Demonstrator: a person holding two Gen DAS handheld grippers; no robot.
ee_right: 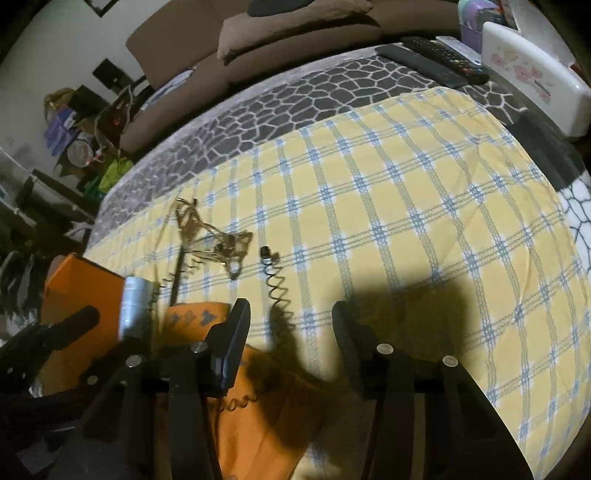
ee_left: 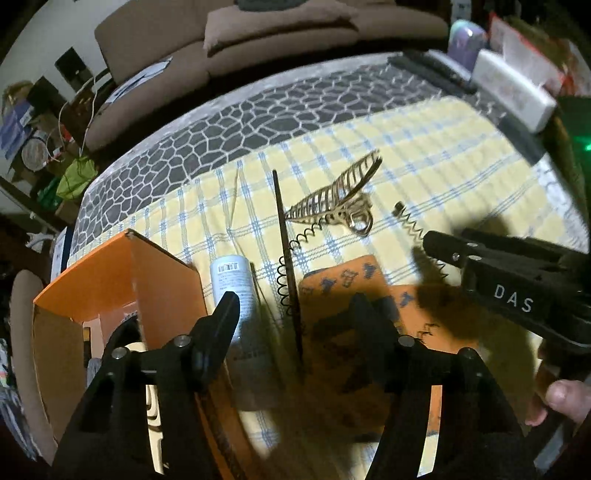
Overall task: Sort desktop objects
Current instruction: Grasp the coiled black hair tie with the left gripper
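On the yellow checked cloth (ee_left: 424, 147) lie a gold wire hair claw (ee_left: 340, 195), a thin dark stick (ee_left: 286, 254), a black coiled cord (ee_left: 295, 254), a white tube (ee_left: 238, 295) and an orange printed cloth (ee_left: 354, 291). An open orange box (ee_left: 122, 273) stands at the left. My left gripper (ee_left: 295, 310) is open and empty above the tube and stick. My right gripper (ee_right: 290, 328) is open and empty above the coiled cord (ee_right: 277, 288) and the orange cloth (ee_right: 258, 406); it also shows in the left wrist view (ee_left: 480, 258). The hair claw (ee_right: 214, 236) lies further left.
Dark remote controls (ee_right: 439, 62) and a white flowered case (ee_right: 532, 74) lie at the table's far right edge. A brown sofa (ee_left: 258, 33) stands behind the table. The patterned grey tabletop (ee_left: 221, 125) shows beyond the cloth.
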